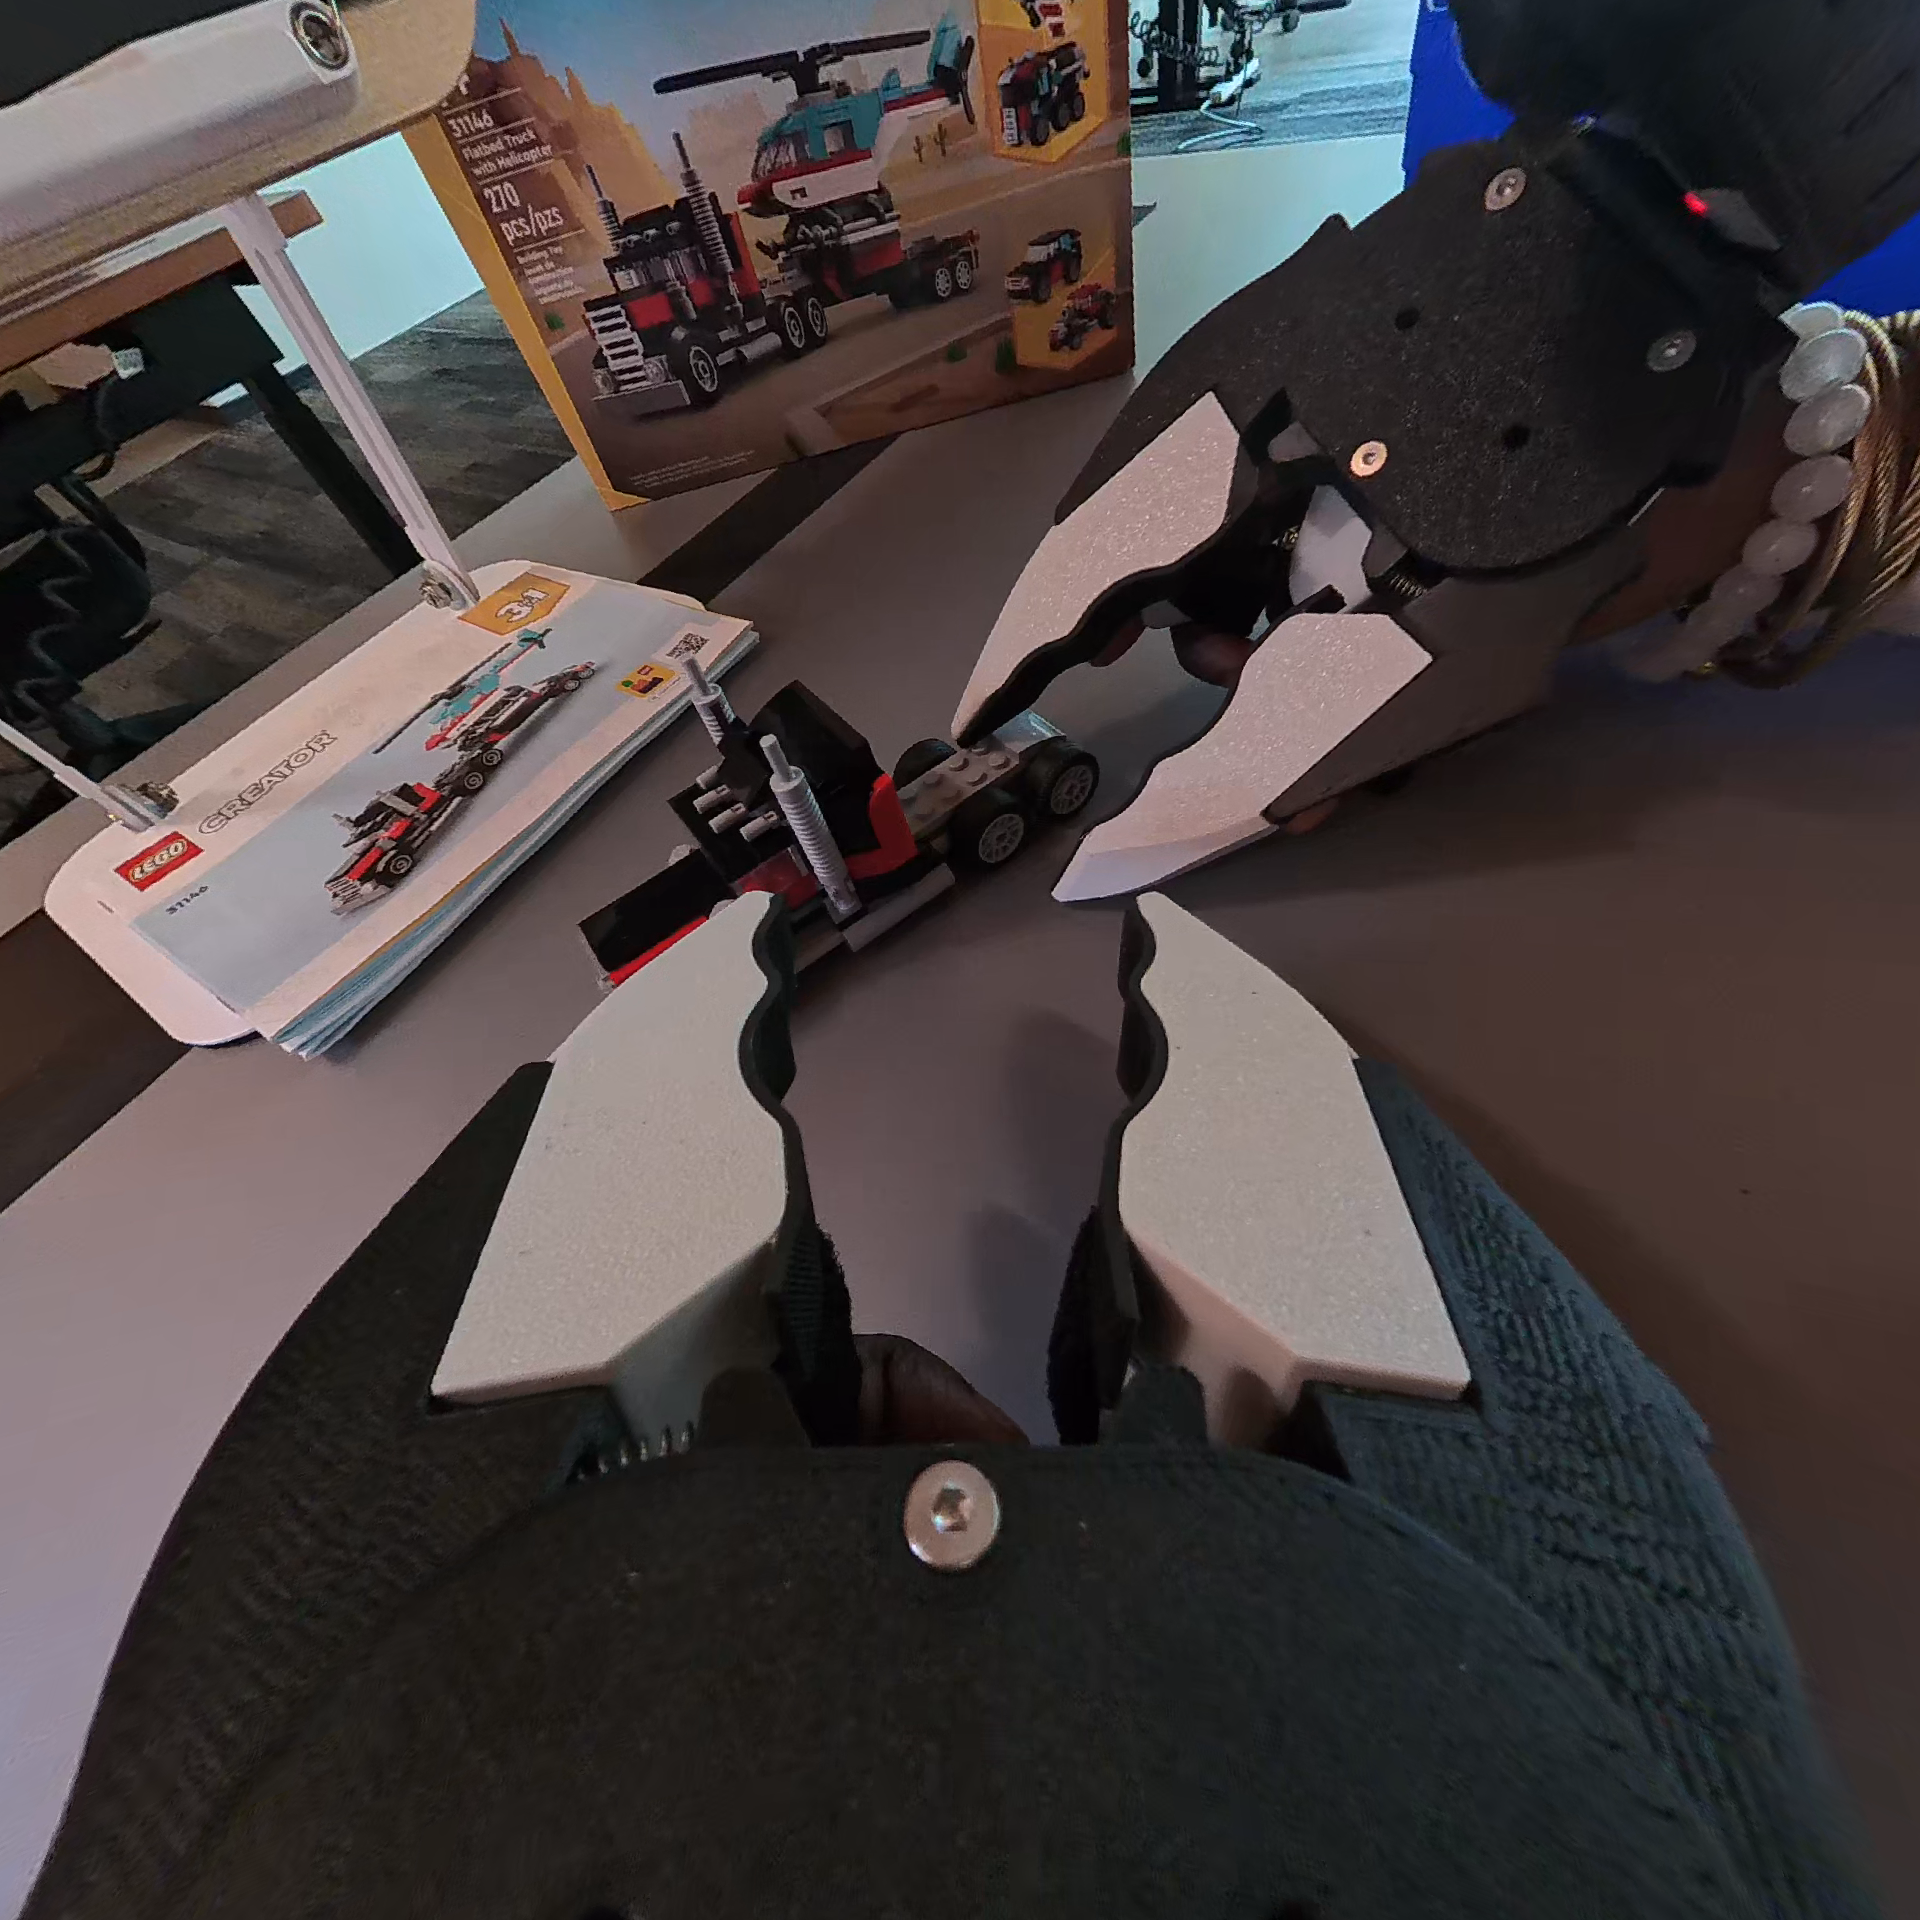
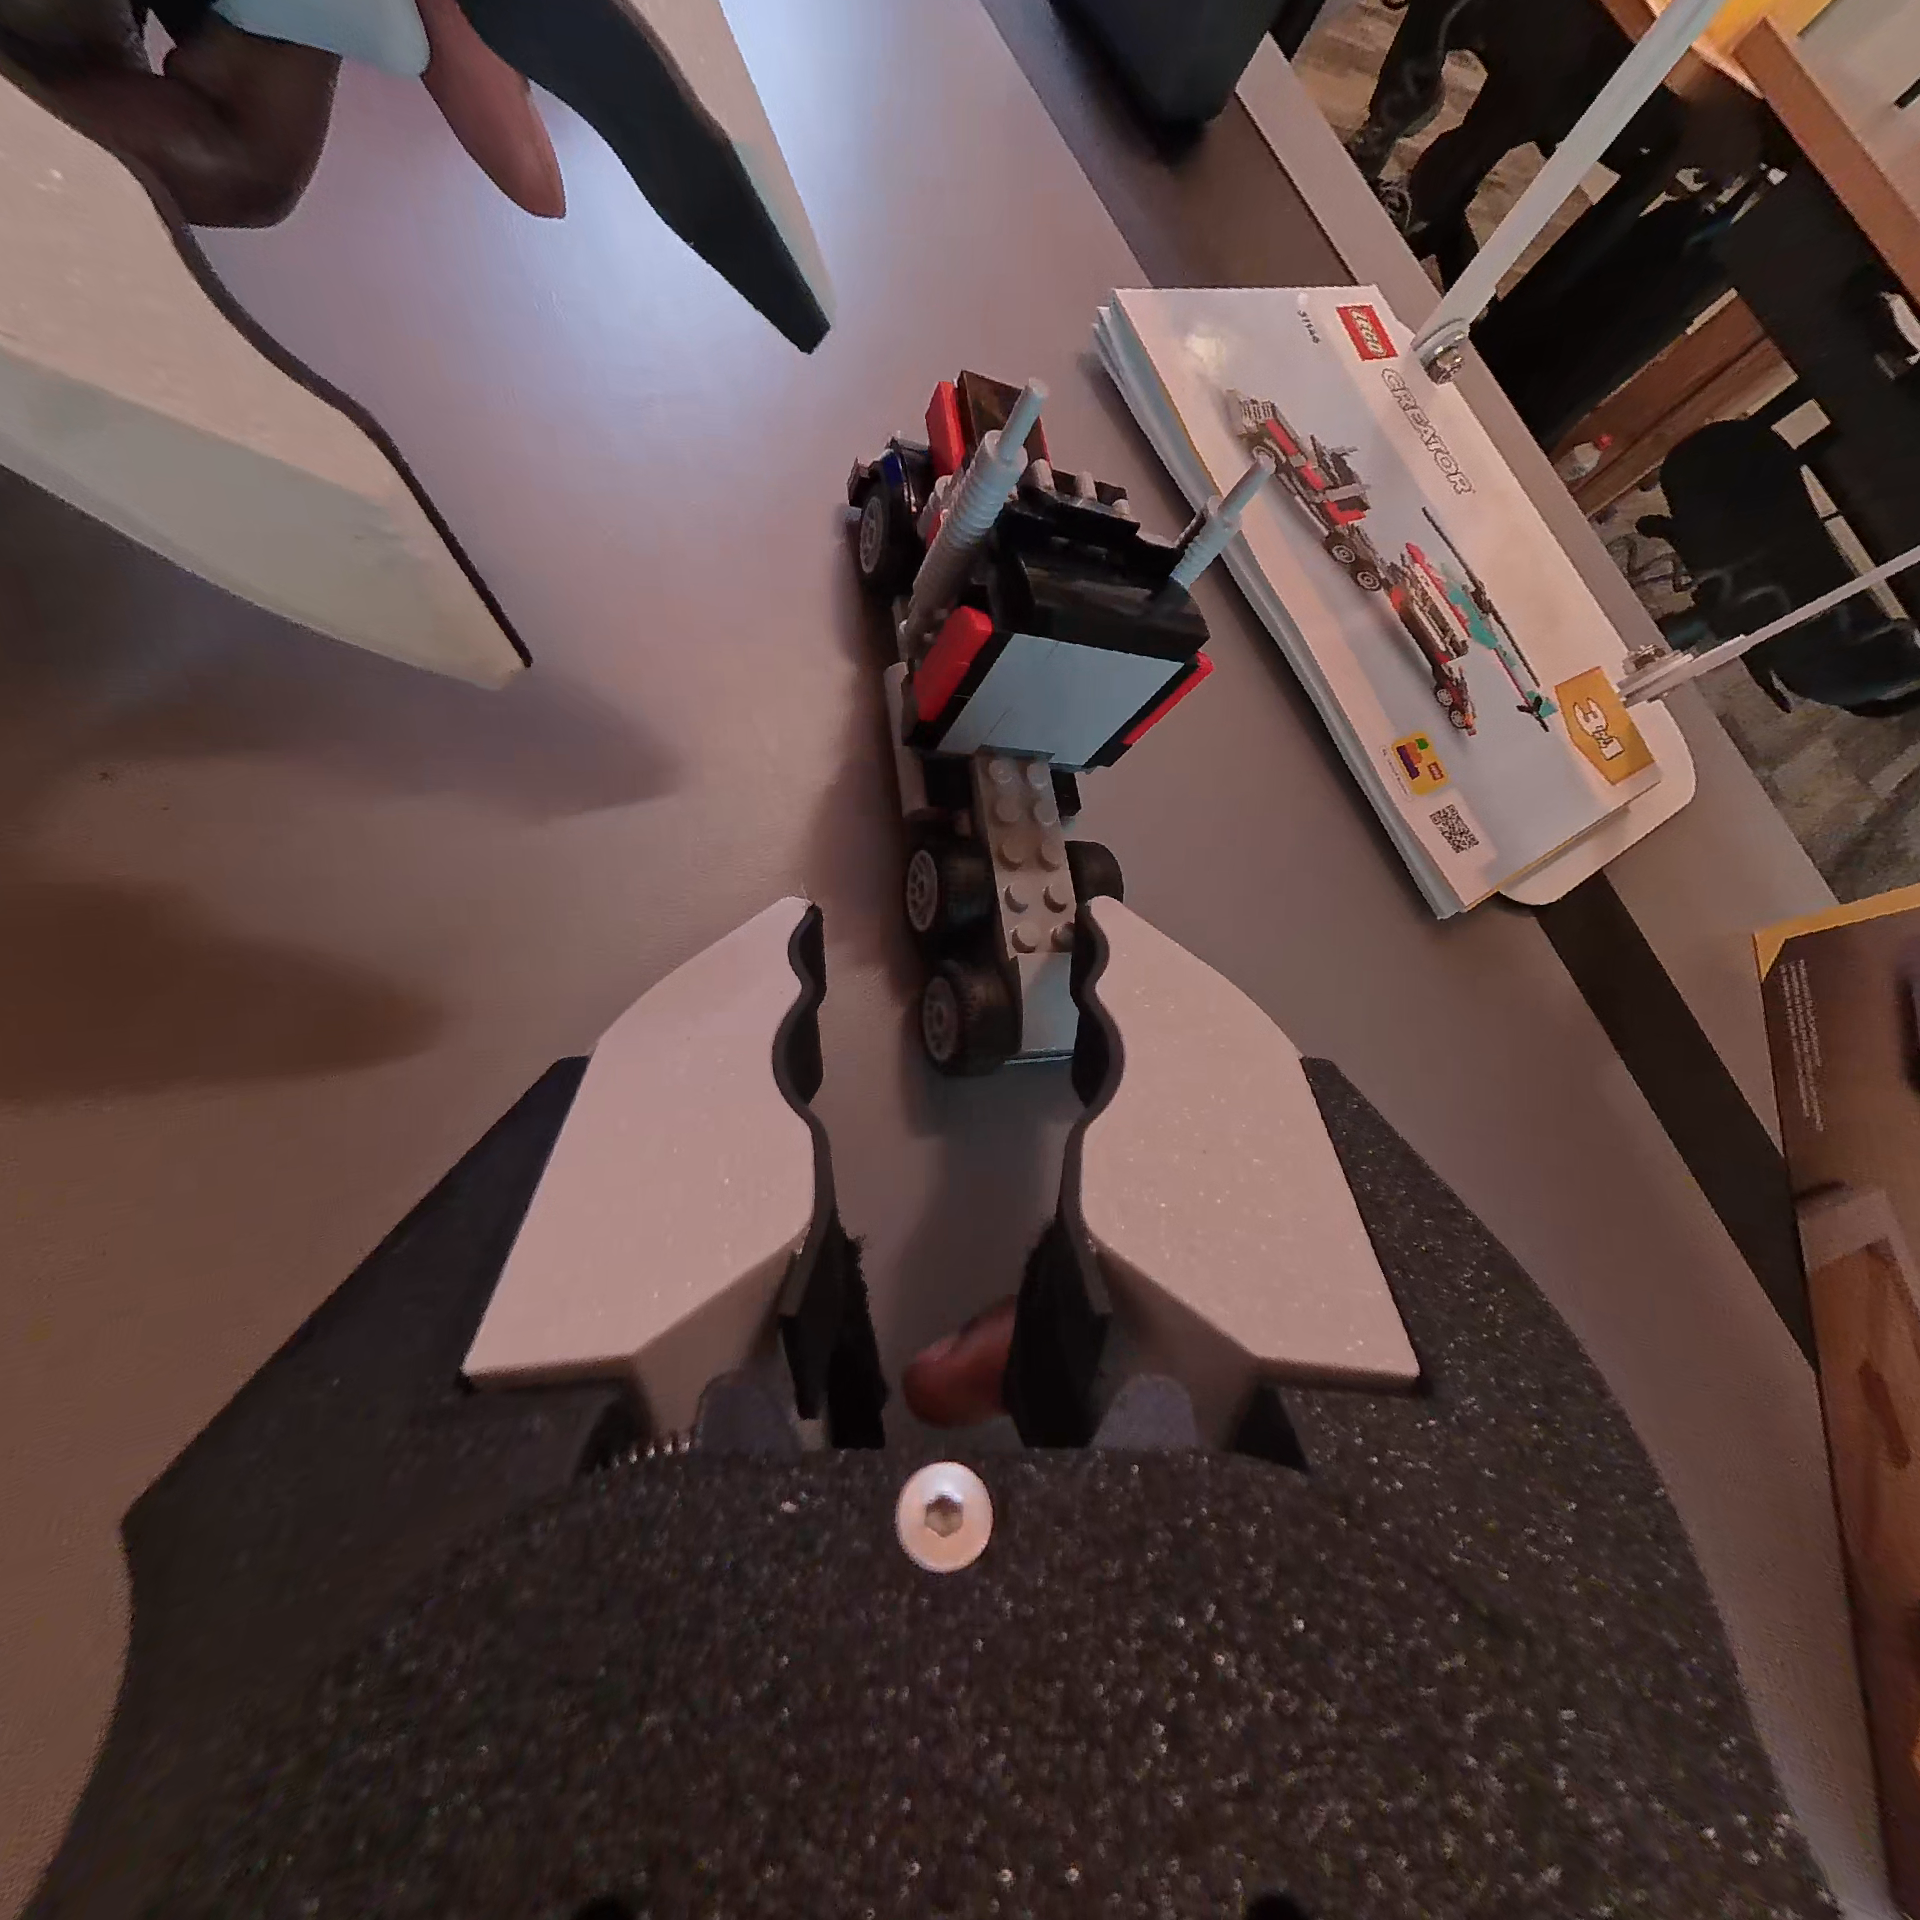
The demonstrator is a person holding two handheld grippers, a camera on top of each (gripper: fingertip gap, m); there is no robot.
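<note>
Nearby, booklet and box behind toy truck, both tools open (nothing gripped)

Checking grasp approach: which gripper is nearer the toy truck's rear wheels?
Right. The right gripper straddles the toy truck's rear wheels, one finger touching the rear deck. The left gripper sits open beside the truck's front.

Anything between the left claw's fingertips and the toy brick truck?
No. Left wrist view shows bare grey tabletop between left claw and black-and-red brick truck.
</note>
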